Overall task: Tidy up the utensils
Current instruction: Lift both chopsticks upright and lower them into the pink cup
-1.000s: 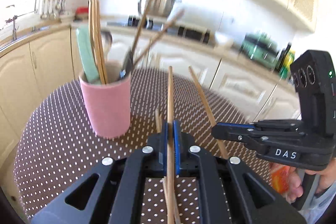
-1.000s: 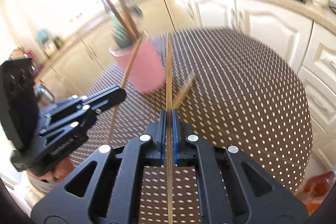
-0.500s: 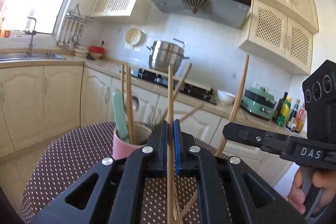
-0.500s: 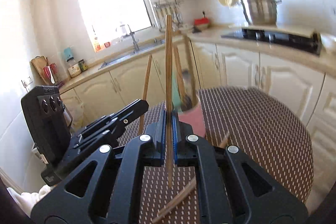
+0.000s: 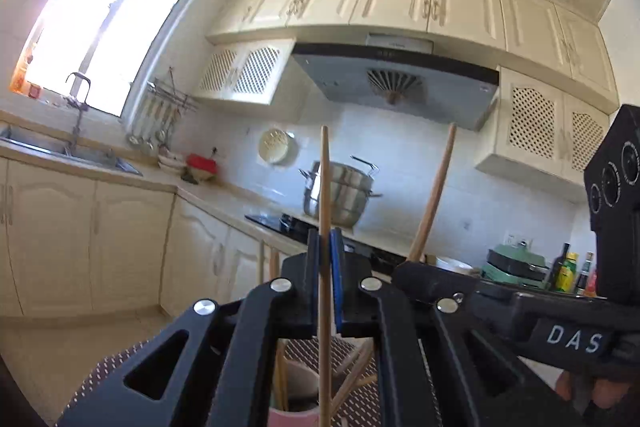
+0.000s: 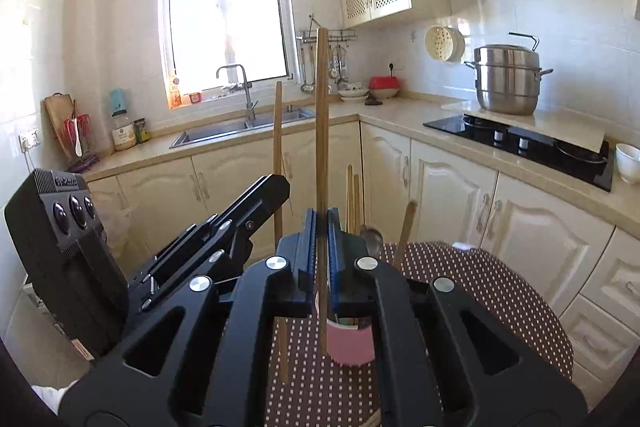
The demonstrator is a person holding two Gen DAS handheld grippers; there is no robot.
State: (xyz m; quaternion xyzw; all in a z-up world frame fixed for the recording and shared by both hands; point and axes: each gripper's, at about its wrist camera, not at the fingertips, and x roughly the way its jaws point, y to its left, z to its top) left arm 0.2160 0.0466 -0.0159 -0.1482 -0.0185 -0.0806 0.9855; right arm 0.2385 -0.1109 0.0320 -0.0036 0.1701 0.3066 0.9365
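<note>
My left gripper (image 5: 325, 247) is shut on a wooden chopstick (image 5: 325, 187) held upright. My right gripper (image 6: 321, 227) is shut on another wooden chopstick (image 6: 321, 115), also upright. The right gripper (image 5: 412, 269) shows in the left wrist view with its chopstick (image 5: 434, 195) leaning right. The left gripper (image 6: 276, 189) shows in the right wrist view with its chopstick (image 6: 277, 155). The pink utensil cup (image 6: 351, 343) stands on the dotted table below both grippers, holding several wooden utensils (image 6: 352, 199). It also shows in the left wrist view (image 5: 292, 417), mostly hidden by my fingers.
The brown dotted table (image 6: 480, 291) lies below. A counter with a sink (image 6: 240, 127), a black hob (image 6: 520, 143) and a steel pot (image 6: 508, 83) runs behind. White cabinets (image 6: 452, 195) stand close beyond the table.
Both grippers have tilted up, lifting their chopsticks from low over the table to upright above the pink cup. The cup has slid to the bottom of both views.
</note>
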